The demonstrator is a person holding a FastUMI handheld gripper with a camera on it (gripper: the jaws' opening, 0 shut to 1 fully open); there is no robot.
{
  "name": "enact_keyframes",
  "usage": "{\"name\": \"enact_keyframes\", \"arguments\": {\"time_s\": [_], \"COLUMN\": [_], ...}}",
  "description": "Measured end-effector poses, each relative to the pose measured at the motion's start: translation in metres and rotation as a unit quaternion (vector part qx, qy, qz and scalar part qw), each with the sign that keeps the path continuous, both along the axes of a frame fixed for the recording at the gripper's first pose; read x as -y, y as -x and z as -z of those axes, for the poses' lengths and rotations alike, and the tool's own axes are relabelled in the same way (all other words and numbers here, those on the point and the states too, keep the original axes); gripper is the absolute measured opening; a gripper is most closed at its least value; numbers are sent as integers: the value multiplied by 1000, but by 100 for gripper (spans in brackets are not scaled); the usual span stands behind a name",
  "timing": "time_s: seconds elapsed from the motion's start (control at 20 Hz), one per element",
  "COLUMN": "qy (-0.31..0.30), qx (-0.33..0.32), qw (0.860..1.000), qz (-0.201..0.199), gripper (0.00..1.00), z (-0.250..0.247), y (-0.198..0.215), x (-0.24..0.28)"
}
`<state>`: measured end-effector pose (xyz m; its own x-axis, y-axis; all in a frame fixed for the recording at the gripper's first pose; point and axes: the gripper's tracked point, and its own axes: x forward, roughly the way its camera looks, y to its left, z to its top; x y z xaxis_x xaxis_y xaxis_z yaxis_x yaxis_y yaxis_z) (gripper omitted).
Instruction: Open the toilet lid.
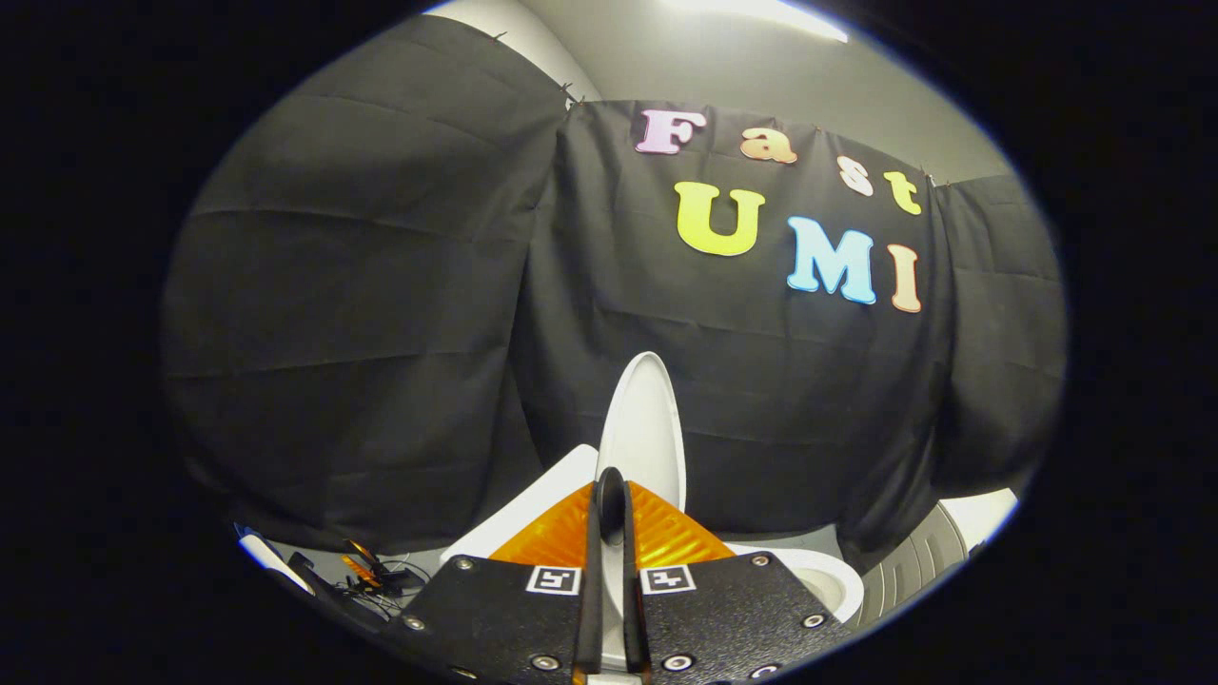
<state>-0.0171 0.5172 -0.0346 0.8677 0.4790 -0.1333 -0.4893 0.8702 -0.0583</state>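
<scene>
Fingers (610,495) look pinched together on the toilet lid's (643,428) edge, lid already standing near upright above the bowl (837,580). I'd ease it back gently so it doesn't slam.

The lower part of the raised toilet lid (642,428) is hidden behind the gripper (610,495), whose two fingers stand close together against the lid's near edge; whether both press on it cannot be told. The gripper's body covers most of the toilet bowl (828,576), leaving one curved stretch of rim in sight, and hides part of the tank (533,499). The small clutter of cables and tools (366,571) beside the toilet is too small to identify.
</scene>
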Motion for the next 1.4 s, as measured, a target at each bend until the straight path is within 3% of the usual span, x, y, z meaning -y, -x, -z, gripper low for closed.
{"name": "enact_keyframes", "arguments": {"time_s": [0.1, 0.35, 0.45, 0.55, 0.95, 1.15, 1.4], "qy": [-37, -172, -187, -192, -203, -151, -99], "qx": [-3, 66, 89, 105, 93, 93, 55], "qw": [999, 983, 978, 975, 961, 958, 959], "qz": [-24, -14, -5, 30, 163, 224, 260], "gripper": [33, 95, 95, 95, 95, 95, 96], "z": [-13, -97, -117, -125, -102, -79, -43], "y": [10, 20, 9, -19, -119, -124, -97], "x": [10, 87, 118, 167, 348, 445, 519]}}
